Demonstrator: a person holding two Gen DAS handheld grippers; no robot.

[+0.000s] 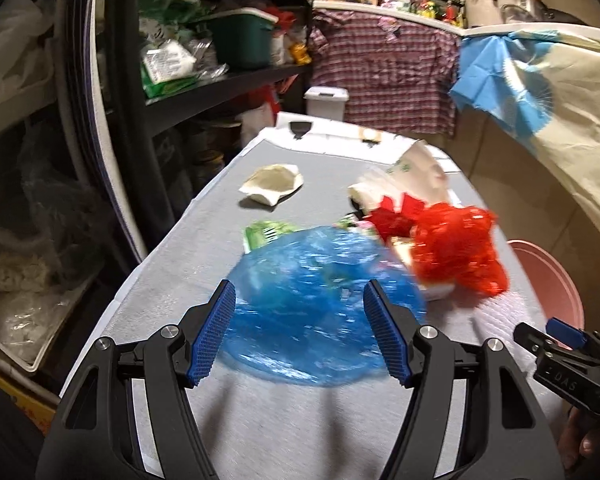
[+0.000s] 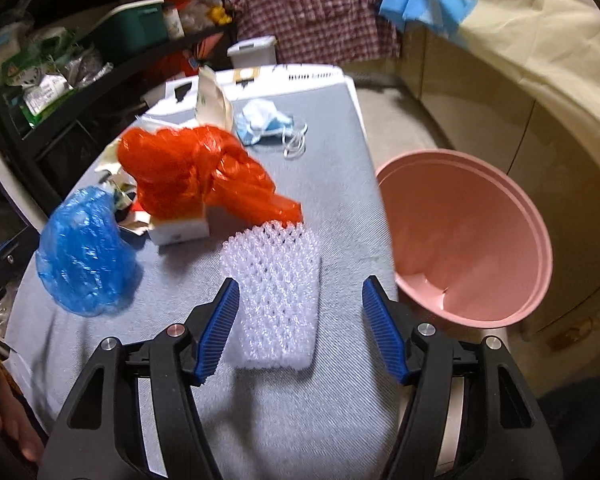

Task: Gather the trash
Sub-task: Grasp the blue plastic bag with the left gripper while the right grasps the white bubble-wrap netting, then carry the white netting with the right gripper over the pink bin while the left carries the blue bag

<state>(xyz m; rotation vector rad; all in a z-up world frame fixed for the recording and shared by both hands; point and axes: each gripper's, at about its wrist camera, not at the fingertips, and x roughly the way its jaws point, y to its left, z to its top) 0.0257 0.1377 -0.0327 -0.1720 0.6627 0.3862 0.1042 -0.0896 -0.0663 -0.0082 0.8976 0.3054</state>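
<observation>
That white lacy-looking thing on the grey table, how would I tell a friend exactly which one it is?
Start at the grey cloth-covered table and go to its edge beside the pink plastic bin. There the white foam mesh sleeve lies flat, just below the crumpled red plastic bag. It alone has an open net pattern of small holes; its neighbours are smooth, shiny film.

On the worktop [image 2: 340, 168] lie 2 crumpled plastic bags, 1 blue [image 2: 86, 256] and 1 red [image 2: 196, 172], 1 white foam net sleeve [image 2: 274, 292], 1 face mask [image 2: 262, 122] and 1 crumpled paper cup [image 1: 272, 184]. Beside it stands 1 pink bucket [image 2: 468, 236].
</observation>
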